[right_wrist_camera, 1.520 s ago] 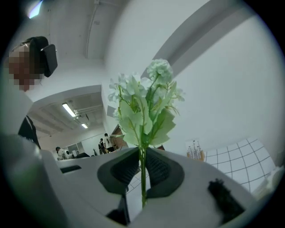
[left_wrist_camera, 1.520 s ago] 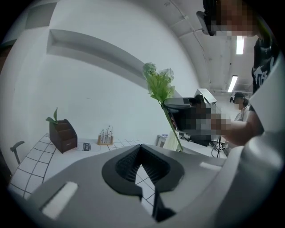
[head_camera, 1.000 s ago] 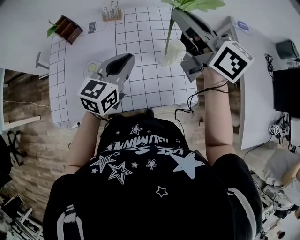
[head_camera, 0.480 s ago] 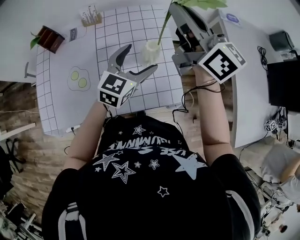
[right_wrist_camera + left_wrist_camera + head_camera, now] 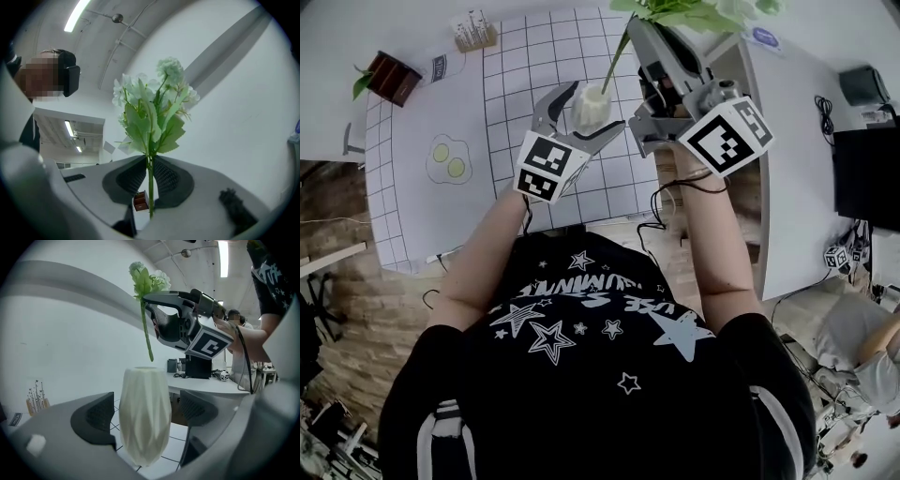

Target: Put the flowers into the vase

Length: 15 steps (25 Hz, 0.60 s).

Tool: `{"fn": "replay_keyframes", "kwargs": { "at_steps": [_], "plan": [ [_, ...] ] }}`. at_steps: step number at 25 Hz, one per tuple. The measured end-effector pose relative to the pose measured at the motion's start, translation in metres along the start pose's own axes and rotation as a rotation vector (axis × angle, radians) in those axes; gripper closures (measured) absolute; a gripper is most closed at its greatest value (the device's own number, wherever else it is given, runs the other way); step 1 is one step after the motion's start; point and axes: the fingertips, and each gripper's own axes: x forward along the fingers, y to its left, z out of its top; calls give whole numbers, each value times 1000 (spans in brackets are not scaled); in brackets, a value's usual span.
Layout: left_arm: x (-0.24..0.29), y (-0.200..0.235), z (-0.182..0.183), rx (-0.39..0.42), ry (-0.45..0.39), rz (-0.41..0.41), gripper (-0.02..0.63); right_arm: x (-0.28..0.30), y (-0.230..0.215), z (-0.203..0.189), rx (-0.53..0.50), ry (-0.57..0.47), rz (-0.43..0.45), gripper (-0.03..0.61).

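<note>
Though unclear overhead — stem [image 5: 147, 341] above vase [image 5: 143, 416].

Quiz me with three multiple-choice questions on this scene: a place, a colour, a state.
1. Where does the vase stand?
A) between the jaws of the left tool
B) on a chair
C) on a shelf

2. What colour is the vase?
A) red
B) white
C) black

3. What is the right tool doing?
A) lying on a chair
B) hanging open and empty
C) gripping the stem of the flowers

Answers: 1 A, the jaws, just opened, stand apart on either side of it; 2 B, it is plain white; 3 C, the jaws are closed on the green stem.
</note>
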Motion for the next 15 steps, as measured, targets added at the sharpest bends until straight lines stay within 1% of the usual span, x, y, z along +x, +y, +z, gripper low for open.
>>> {"fn": "replay_keyframes", "kwargs": {
  "at_steps": [2,6,10,15],
  "plan": [
    [3,0,-2,1,5,1,175,2,2,-3,-1,3,13,528],
    [7,4,-6,8,16,21,256,7,9,-14,-41,23,38,528],
    [5,6,-5,2,-5,24,259,5,12,-33,-74,71,38,528],
    [5,5,-7,5,-17,27,261,-8,9,-64,-44,157,29,528]
  ]
}}
